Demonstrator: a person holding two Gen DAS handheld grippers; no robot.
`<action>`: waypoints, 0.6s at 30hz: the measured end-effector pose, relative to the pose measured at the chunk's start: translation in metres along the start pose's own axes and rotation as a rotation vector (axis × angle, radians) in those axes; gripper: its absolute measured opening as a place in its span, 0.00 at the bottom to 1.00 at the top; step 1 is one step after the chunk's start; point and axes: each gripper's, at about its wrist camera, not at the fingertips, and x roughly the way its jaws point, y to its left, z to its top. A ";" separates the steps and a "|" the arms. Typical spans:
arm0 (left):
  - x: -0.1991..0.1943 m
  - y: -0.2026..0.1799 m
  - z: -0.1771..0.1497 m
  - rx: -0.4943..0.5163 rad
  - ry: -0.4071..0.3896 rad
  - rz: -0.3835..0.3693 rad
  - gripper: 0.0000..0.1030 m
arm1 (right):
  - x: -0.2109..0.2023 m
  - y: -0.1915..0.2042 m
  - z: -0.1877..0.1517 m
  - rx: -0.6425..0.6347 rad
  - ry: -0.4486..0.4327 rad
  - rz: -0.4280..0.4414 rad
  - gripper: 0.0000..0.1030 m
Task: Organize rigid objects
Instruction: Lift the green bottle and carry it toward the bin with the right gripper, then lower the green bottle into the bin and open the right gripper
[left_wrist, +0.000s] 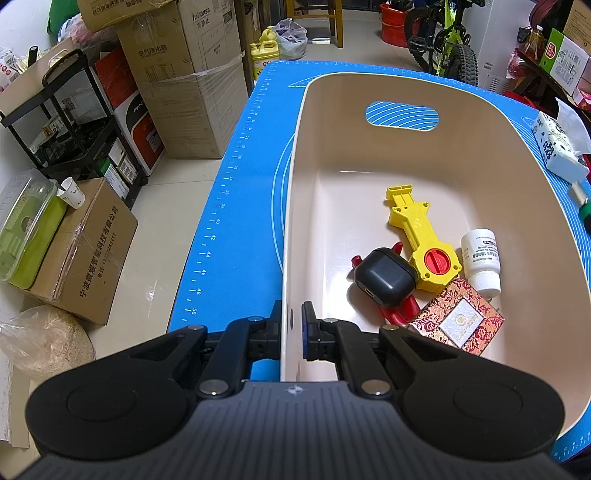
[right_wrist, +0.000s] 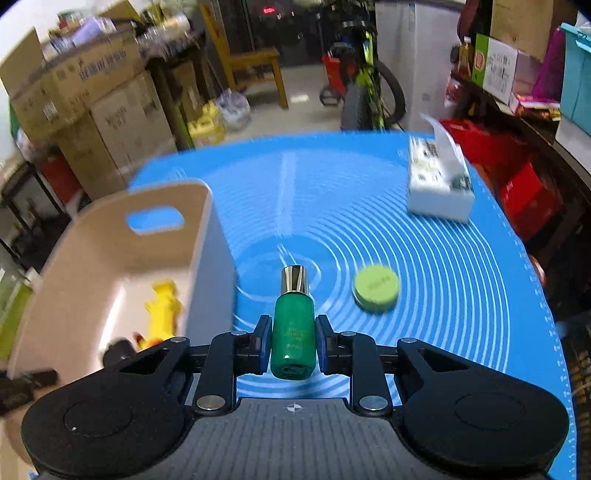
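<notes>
Left gripper (left_wrist: 291, 321): fingers nearly closed, clamped on bin (left_wrist: 480, 147) near wall. Bin on blue mat (left_wrist: 236, 206) over counter; inside, black case (left_wrist: 384, 277), yellow toy (left_wrist: 417, 236), white bottle (left_wrist: 482, 258), patterned box (left_wrist: 458, 321) bunched together. Right gripper (right_wrist: 291, 339): fingers part open, gripping green bottle (right_wrist: 293, 332), gold cap pointing away. Green lid (right_wrist: 376, 291) on mat just right of bottle. Tissue box (right_wrist: 439, 181) far right.

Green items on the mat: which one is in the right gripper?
The green bottle with the gold cap, clamped by the right gripper; the round green tin lies loose.
</notes>
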 end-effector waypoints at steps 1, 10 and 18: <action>0.000 0.000 0.000 0.000 0.000 -0.001 0.09 | -0.003 0.002 0.002 -0.003 -0.012 0.007 0.32; -0.001 0.001 0.000 0.000 -0.001 0.000 0.09 | -0.021 0.038 0.005 -0.049 -0.104 0.128 0.32; 0.000 0.001 0.000 0.000 -0.001 -0.001 0.09 | -0.008 0.079 -0.009 -0.164 -0.064 0.175 0.32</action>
